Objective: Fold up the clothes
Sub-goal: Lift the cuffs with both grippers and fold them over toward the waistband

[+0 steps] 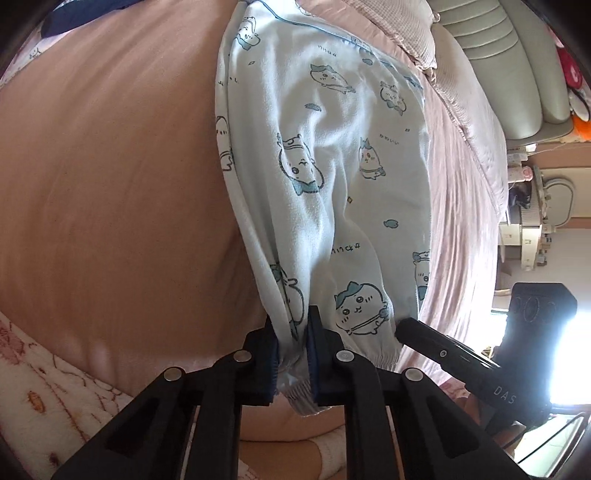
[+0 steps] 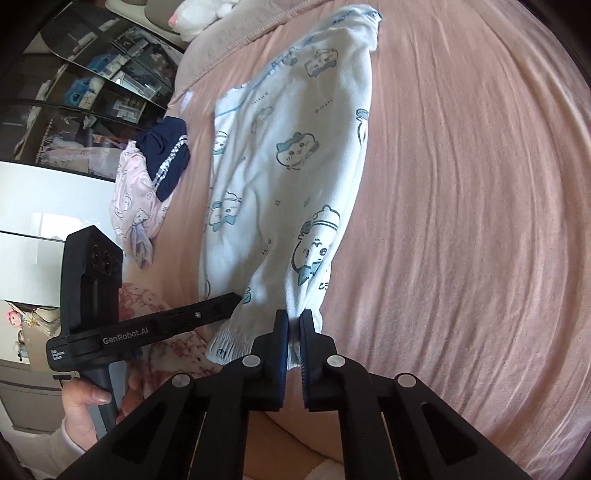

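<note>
Light blue pajama pants (image 1: 325,155) with cartoon animal prints lie stretched lengthwise on the pink bed sheet (image 1: 110,166); they also show in the right wrist view (image 2: 280,177). My left gripper (image 1: 291,332) is shut on one elastic ankle cuff of the pants. My right gripper (image 2: 293,325) is shut on the other cuff beside it. Each gripper shows in the other's view, the right one (image 1: 406,326) and the left one (image 2: 232,297), tips close together at the cuffs. The far waist end rests on the bed.
A pile of clothes, navy (image 2: 166,155) over pink printed (image 2: 133,206), lies at the bed's left side. A pillow (image 1: 413,29) and padded headboard (image 1: 498,48) are beyond the pants. A pink patterned blanket (image 1: 44,387) lies by the near edge. Shelves (image 2: 74,92) stand beside the bed.
</note>
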### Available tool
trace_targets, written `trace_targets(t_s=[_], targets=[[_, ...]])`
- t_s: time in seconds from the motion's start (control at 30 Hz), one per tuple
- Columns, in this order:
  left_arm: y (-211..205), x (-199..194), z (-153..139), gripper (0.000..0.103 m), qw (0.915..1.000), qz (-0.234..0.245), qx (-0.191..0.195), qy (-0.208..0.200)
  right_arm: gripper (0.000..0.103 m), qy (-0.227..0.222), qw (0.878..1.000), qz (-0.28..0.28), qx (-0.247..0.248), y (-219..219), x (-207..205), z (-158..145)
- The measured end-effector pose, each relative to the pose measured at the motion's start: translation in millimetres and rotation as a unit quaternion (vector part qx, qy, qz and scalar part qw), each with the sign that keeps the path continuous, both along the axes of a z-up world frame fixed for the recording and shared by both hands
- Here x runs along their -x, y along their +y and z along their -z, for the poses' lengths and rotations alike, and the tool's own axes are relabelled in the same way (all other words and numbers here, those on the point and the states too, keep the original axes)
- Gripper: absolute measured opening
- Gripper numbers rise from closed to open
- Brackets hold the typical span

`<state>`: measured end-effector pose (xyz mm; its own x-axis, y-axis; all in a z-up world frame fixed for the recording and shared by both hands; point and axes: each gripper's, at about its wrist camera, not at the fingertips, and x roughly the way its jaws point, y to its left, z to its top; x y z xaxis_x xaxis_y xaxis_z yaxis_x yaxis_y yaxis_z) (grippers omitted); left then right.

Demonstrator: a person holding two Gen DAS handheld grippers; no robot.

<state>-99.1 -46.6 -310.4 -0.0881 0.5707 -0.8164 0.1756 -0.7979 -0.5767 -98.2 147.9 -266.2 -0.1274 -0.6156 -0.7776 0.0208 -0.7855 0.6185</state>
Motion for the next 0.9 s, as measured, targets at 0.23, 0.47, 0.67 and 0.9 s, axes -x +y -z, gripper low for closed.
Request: trace_targets(t_s=[0.23,0.47,0.67,0.9], targets=[[-33,8,-11,0.011,0.9938,-0.058,-0.092,-0.023,0.003,0.022,0.999,0.026,0.041,6,39,-26],[-65,44,-1,0.011,0.9831,-0.108,-0.141,-0.044,0.003,0.057,0.997,0.048,0.031,10,102,-43],[-42,103,4,0.011,0.9827,-0.097,-0.147,-0.059,0.003,0.032,0.999,0.029,-0.018,15,103,-38],[-40,89,13,0.019,0.9859,-0.096,-0.117,-0.071,0.024,-0.07,0.998,-0.004,-0.006,1,34,9]])
